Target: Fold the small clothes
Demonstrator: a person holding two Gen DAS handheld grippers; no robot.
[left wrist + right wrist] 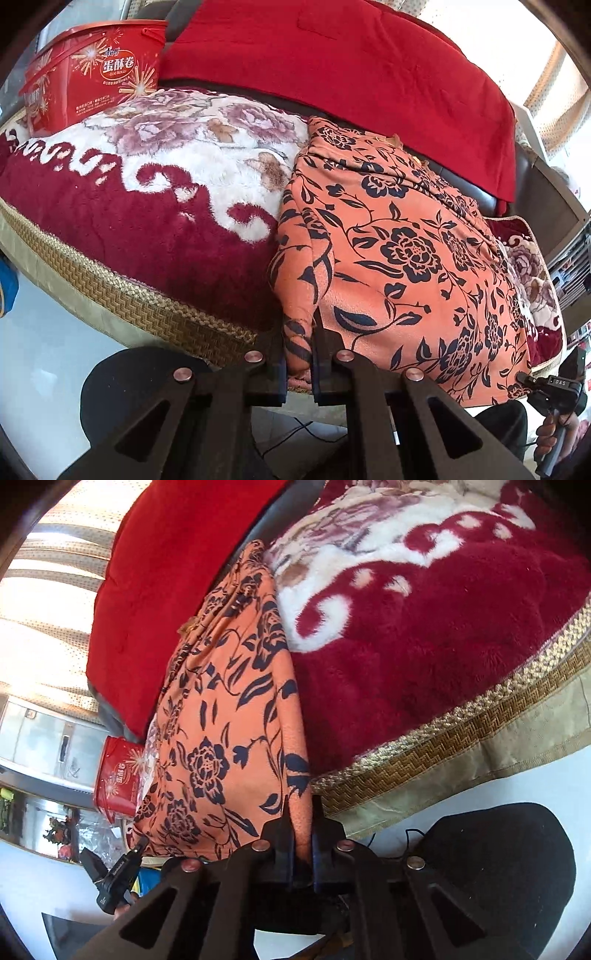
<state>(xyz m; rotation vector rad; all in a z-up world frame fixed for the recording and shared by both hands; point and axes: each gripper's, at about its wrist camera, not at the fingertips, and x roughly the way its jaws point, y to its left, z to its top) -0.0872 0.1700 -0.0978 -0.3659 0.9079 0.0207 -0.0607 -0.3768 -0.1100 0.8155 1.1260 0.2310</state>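
1. My left gripper [299,354] is clamped on the near left corner of the cloth [406,251], at the sofa's [155,306] front edge.
2. The cloth runs away from me toward the backrest; my right gripper [301,834] pinches its other near corner.
3. Left rear, the red tub [92,74] reads "蛋酥卷" and "EGG ROLLS"; the right gripper's side reads "DAS".

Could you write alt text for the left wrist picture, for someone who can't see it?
The left gripper, at the bottom of the view, is shut on a fold of an orange fleece garment with dark blue flowers. The garment lies on a plush dark red and white floral blanket. A red egg-roll tub stands behind, upper left, and the right gripper shows at the lower right edge.
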